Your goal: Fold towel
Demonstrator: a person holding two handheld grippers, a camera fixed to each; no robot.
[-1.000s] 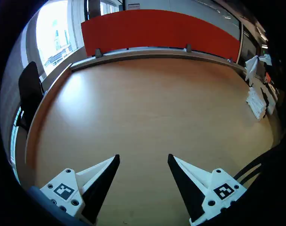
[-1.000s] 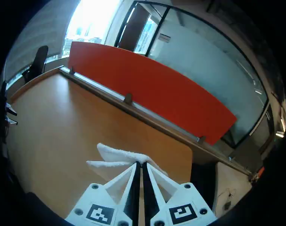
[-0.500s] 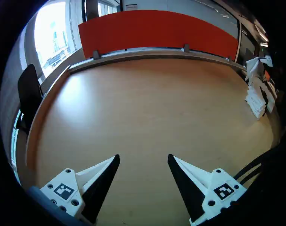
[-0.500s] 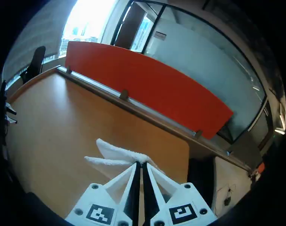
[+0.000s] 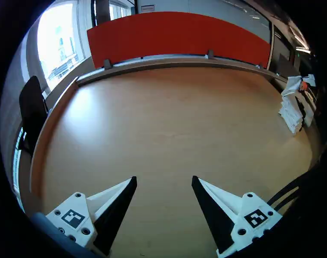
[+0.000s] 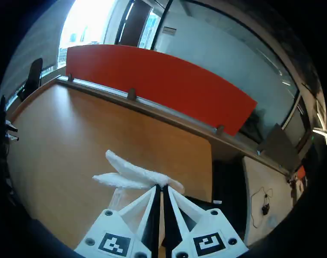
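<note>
Wide open, the left tongs [image 5: 163, 177] hang over the big light-brown wooden table [image 5: 163, 120]. Their two white plastic fingers [image 5: 116, 206], black on the inside, have hold of nothing. In the left gripper view the fingers come in from 7 and 5 o'clock, and you can see wood between them. Out at 3 o'clock, near the table's edge, sits a pile of folded white cloths [image 5: 292, 118]. At 12 o'clock a long red curved screen [image 5: 176, 32] stands along the far side of the table. A black chair [image 5: 32, 107] is at 9 o'clock, beside the table. A bright window [image 5: 56, 47] is at 10 o'clock. Thin black cables [image 5: 288, 193] show at 4 o'clock.

The right tongs [image 6: 162, 188] are closed tight, with both fingers pinching a white fluffy towel [image 6: 133, 176]. In the right gripper view the towel is bunched up right at the fingertips, low in the middle. Two thick folds stick out toward 9 and 10 o'clock, and a thin bit hangs down beside the finger at 7 o'clock. I cannot tell if the towel touches the table. The same red screen runs from 10 to 2 o'clock, and the chair is far off at 9 o'clock.
</note>
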